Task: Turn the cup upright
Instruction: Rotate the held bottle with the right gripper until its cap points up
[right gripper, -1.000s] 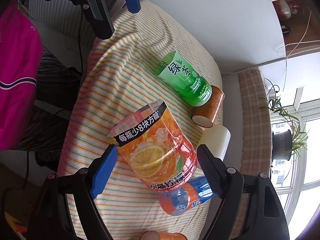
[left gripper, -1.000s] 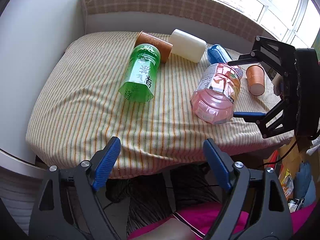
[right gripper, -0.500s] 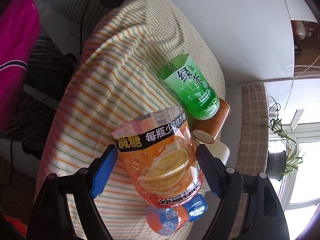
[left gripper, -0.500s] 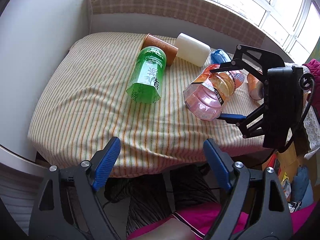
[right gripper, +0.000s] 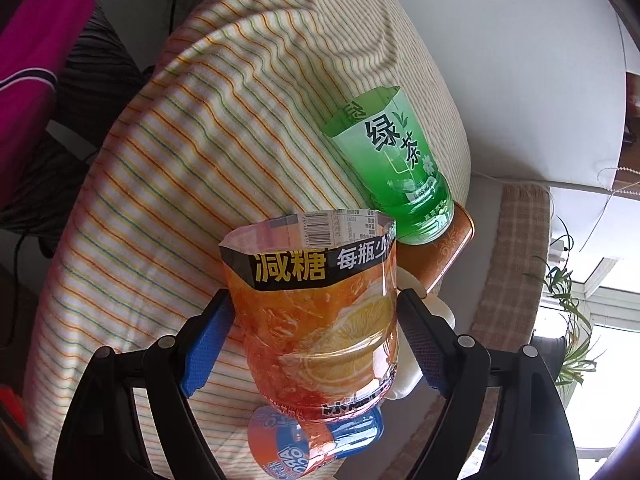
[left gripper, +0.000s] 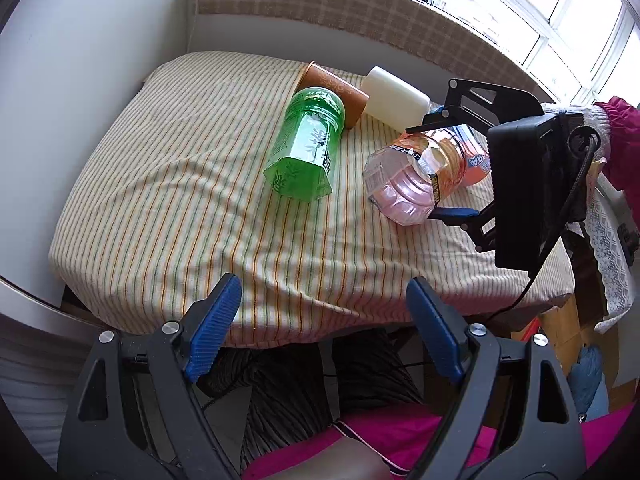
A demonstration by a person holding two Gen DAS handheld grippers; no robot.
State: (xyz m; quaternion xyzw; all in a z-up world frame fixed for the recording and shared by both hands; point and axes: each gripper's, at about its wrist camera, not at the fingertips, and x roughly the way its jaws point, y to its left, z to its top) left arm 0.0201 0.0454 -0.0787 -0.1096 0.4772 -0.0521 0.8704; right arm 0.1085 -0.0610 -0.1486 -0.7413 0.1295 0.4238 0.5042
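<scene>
An orange cup cut from a drink bottle [right gripper: 316,316] [left gripper: 412,180] lies on its side on the striped cloth. My right gripper [right gripper: 314,316] [left gripper: 444,172] has its blue fingers pressed on both sides of the cup, shut on it. My left gripper [left gripper: 324,332] is open and empty, hovering before the table's front edge, well short of the cups. A green cut-bottle cup [left gripper: 308,144] [right gripper: 392,160] lies on its side to the left of the orange one.
A brown paper cup [left gripper: 332,88] [right gripper: 436,256] and a white cup [left gripper: 396,94] lie on their sides behind the green one. A blue and orange cup [right gripper: 304,440] lies beside the orange cup. The striped table [left gripper: 160,184] meets a white wall at left.
My right gripper has closed in around the orange cup and gripped it; the cup has turned and shifted toward the table's middle. My left gripper has held still.
</scene>
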